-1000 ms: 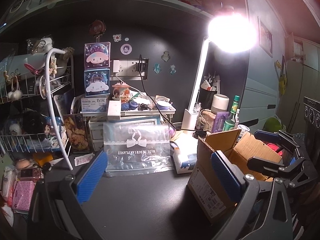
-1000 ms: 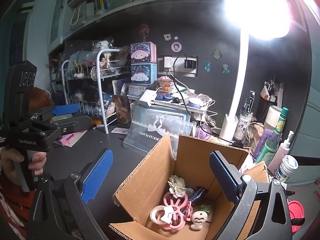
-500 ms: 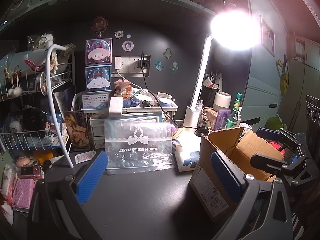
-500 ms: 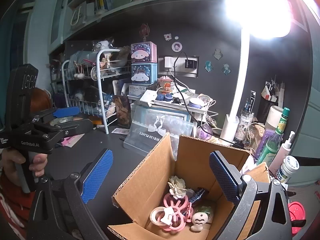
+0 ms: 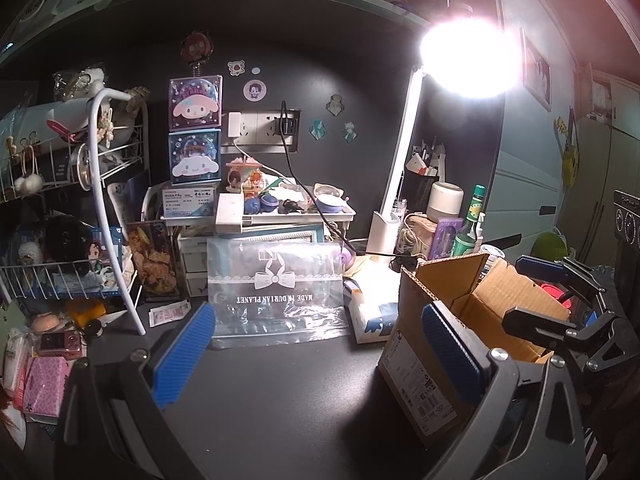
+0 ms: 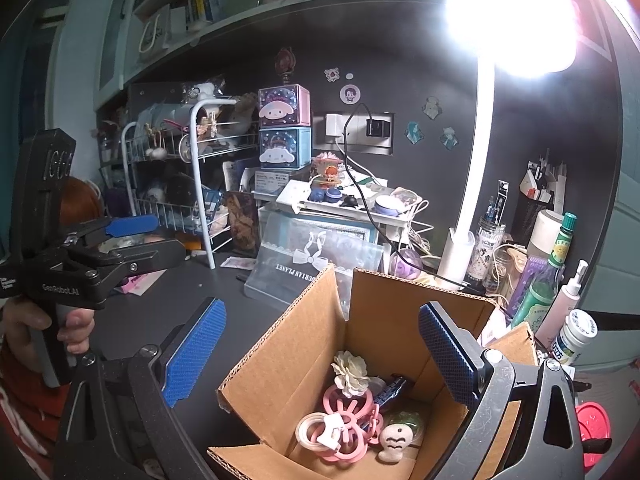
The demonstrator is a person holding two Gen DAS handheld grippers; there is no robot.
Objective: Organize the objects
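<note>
The cardboard box (image 6: 360, 360) stands open on the dark table (image 6: 160, 304), holding a pink flower-shaped ring (image 6: 348, 420), a cream fabric flower (image 6: 352, 372) and a small white fish figure (image 6: 394, 442). The right claw (image 6: 320, 356) hovers above the box, its blue pads spread wide and empty, one pad over the table to the box's left, the other over its right wall. The left claw (image 5: 316, 356) hangs over bare table to the left of the box, released as well, nothing between its pads. Behind it a clear plastic bag (image 5: 276, 292) leans upright beneath the lit desk lamp (image 5: 468, 60).
</note>
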